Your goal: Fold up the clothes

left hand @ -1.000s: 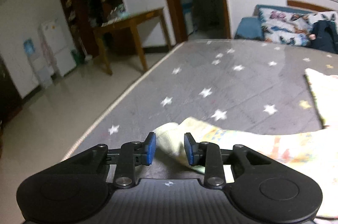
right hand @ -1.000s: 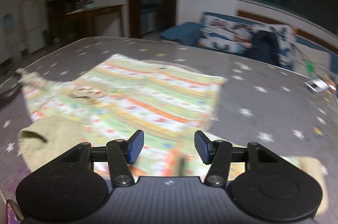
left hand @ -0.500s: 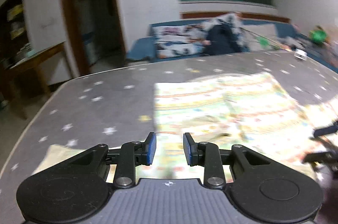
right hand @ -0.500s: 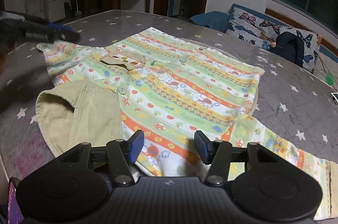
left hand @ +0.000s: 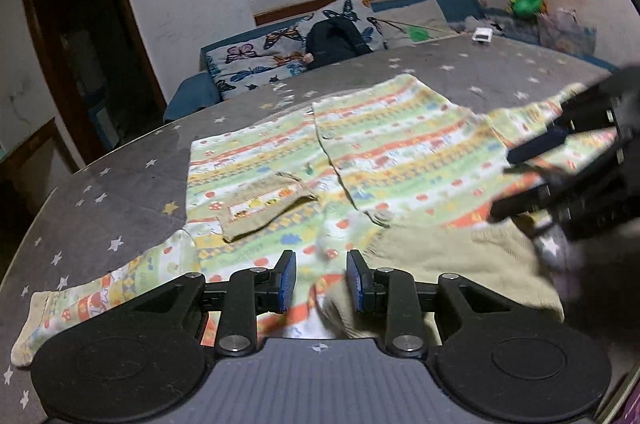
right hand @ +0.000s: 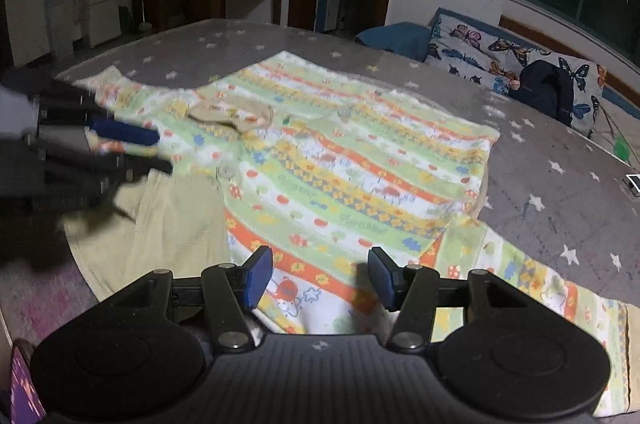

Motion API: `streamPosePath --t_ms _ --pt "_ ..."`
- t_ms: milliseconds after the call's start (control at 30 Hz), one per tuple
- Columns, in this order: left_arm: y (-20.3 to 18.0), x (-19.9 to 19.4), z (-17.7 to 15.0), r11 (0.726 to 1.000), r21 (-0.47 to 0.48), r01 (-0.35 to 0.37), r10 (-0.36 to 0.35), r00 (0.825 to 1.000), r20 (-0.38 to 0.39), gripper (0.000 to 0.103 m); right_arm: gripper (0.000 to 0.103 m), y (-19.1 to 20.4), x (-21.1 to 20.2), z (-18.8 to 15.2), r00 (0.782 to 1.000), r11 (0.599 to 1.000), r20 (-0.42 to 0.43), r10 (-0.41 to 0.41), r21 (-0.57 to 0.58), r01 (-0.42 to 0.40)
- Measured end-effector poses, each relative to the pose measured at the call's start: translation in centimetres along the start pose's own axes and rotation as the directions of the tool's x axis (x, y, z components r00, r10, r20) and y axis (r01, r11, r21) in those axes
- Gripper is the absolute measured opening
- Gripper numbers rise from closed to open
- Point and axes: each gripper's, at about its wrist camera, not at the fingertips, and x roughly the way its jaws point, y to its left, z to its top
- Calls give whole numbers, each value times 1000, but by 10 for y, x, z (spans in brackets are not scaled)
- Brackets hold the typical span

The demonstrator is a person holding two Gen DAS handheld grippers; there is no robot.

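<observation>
Black left gripper (left hand: 321, 280) and right gripper (right hand: 320, 278), blue-padded jaws, silver screws.

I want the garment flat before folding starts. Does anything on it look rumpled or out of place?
Yes. On the striped, colourfully patterned knit cardigan, the beige chest pocket is flipped up and skewed, and the beige hood lies bunched to one side. Both open claws, left and right, hold nothing.

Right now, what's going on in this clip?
A person with a handheld gripper in each hand is about to fold a striped, hooded child's cardigan lying flat on a grey star-print mattress. The left gripper and right gripper both hover open over the hood end, holding nothing. No fold shows yet: both sleeves lie spread out to the sides.
</observation>
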Motion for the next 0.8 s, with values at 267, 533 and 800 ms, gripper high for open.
streamPosePath --t_ms 267,533,800 --pt "-14 -3 -9 999 53 13 -13 1000 6 31 53 7 0 10 999 1000 34 27 6 -27" --pt "-12 -5 -10 999 47 27 -27 1000 6 31 53 14 -1 0 1000 999 15 20 -28 -20" --pt "-8 -7 -8 998 40 42 -42 999 -2 31 53 7 -10 -5 999 1000 35 3 -4 -3"
